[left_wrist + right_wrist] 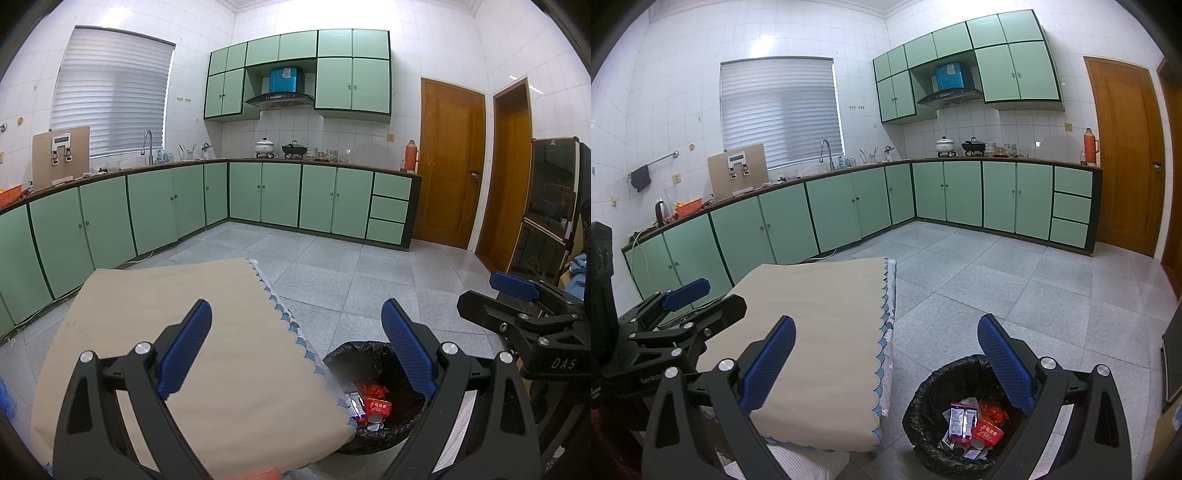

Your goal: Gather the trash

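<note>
Both are gaping wide and gripping nothing: the left hand-held gripper (295, 347) and the right hand-held gripper (886, 360). At five o'clock, crinkly red and silver snack wrappers (973, 421) are lying inside the black-lined round bin (923, 406), probably light, soft, best pinched by an edge. At eleven o'clock, the beige-clothed surface (827, 325) is looking bare.

Near rim of the trash bin (334, 360) behind the tablecloth (207, 332) corner.

left wrist: over table (155, 314), facing cabinets | right wrist: alongside, same way | shared: bin (923, 417)
</note>
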Available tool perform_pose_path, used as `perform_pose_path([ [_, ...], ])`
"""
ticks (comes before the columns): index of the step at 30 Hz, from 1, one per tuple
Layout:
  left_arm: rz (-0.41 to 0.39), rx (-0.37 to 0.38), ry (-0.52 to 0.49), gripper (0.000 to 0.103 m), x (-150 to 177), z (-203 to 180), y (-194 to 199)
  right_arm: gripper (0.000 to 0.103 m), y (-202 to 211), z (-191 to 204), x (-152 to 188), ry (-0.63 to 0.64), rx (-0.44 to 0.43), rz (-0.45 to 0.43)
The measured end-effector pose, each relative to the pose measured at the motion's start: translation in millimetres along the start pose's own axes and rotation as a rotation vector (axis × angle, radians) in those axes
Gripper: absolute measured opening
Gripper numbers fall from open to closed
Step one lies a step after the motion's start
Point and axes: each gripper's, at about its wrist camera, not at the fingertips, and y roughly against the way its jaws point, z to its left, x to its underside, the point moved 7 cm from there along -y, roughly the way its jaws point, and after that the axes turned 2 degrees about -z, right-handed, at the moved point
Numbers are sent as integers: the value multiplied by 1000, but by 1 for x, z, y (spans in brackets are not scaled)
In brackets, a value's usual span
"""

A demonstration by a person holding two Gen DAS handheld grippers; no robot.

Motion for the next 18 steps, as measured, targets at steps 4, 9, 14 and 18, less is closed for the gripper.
perform_pose_path([
  [4, 0, 0, 0, 90, 1, 0, 0, 97, 0, 0, 0, 0, 0, -1],
  [9, 2, 0, -1, 90, 1, 0, 1, 97, 0, 0, 0, 0, 0, -1],
  [14, 2, -1, 0, 90, 1, 0, 1, 97, 0, 0, 0, 1, 0, 0],
  [18, 3, -1, -1, 90, 0, 0, 0, 97, 0, 1, 0, -1, -1, -1],
])
